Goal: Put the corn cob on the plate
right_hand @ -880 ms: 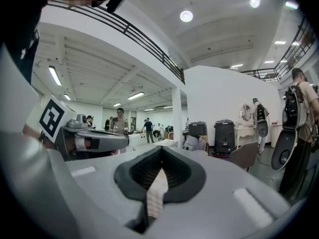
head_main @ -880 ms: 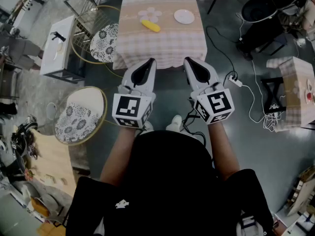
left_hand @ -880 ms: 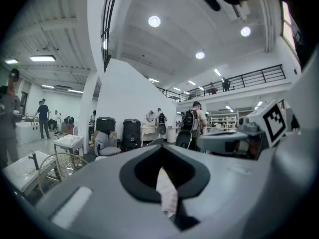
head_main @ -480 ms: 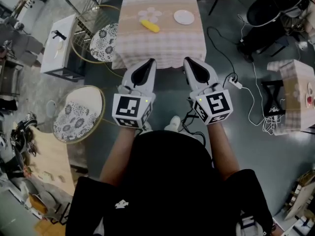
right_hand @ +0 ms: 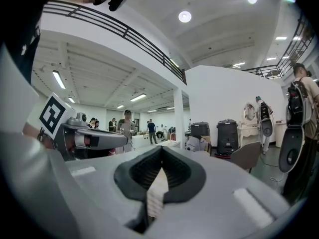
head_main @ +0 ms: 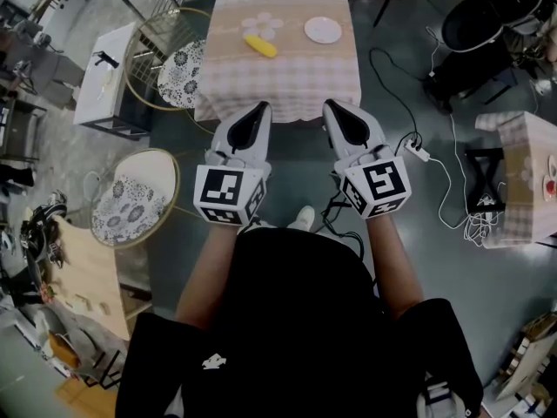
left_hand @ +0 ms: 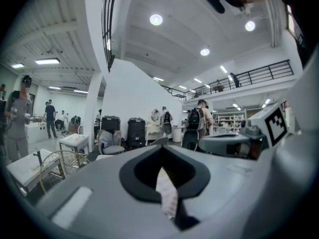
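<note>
Both claws are shut and empty. The left gripper (head_main: 258,110) has its jaws pressed together with nothing between them, and the right gripper (head_main: 335,109) is the same, closed as tight as it goes. They are held side by side in front of the person's body, pointing about level, with their tips just short of the near edge of the table (head_main: 278,81) in the head view.

The corn cob (head_main: 260,46) lies beyond them on the checked cloth, well apart from both tips. It sits almost straight ahead of the left gripper, so that hand looks the nearer one. Its long axis runs on a slant from far-left to near-right, at the near edge of a flower-shaped mat (head_main: 262,23) (whether it overlaps the mat is hard to tell). The plate (head_main: 323,30) stands to the cob's right and a little farther back, roughly ahead of the right gripper and apart from the cob.
</note>
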A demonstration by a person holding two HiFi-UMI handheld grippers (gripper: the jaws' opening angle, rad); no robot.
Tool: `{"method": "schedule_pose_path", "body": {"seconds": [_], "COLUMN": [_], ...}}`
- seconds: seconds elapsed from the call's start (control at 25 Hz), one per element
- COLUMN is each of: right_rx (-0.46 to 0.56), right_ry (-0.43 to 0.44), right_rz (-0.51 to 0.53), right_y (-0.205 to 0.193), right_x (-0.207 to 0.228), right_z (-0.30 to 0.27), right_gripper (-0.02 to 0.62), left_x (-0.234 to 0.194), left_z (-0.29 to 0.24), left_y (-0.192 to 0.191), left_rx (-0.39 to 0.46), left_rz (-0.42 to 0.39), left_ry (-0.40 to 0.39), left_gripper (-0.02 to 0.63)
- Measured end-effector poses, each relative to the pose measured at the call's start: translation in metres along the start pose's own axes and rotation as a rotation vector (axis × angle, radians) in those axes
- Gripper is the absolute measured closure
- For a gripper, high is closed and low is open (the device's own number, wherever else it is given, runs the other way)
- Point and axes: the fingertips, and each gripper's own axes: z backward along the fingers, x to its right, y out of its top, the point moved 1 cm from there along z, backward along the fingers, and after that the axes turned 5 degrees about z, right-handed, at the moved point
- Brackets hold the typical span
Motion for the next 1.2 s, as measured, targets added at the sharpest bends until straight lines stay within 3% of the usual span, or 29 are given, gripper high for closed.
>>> {"method": "schedule_pose_path", "body": {"seconds": [0.56, 1.2], "right_rx": [-0.002, -0.033], "right_ry": [-0.002, -0.025], "right_rz": [-0.006, -0.007], "right_y": [-0.010, -0.011], "right_x": [0.035, 0.057], "right_z": [-0.015, -0.127], "right_gripper": [0.594, 0.594], "left_x": [-0.001, -0.101], "left_z": [-0.029, -0.097], "left_y": [-0.002, 0.009], "left_rx": [-0.020, -0.024], "left_rz": [-0.010, 0.023], "left_ry": [0.028, 0.020], "left_gripper": [0.597, 0.597]}}
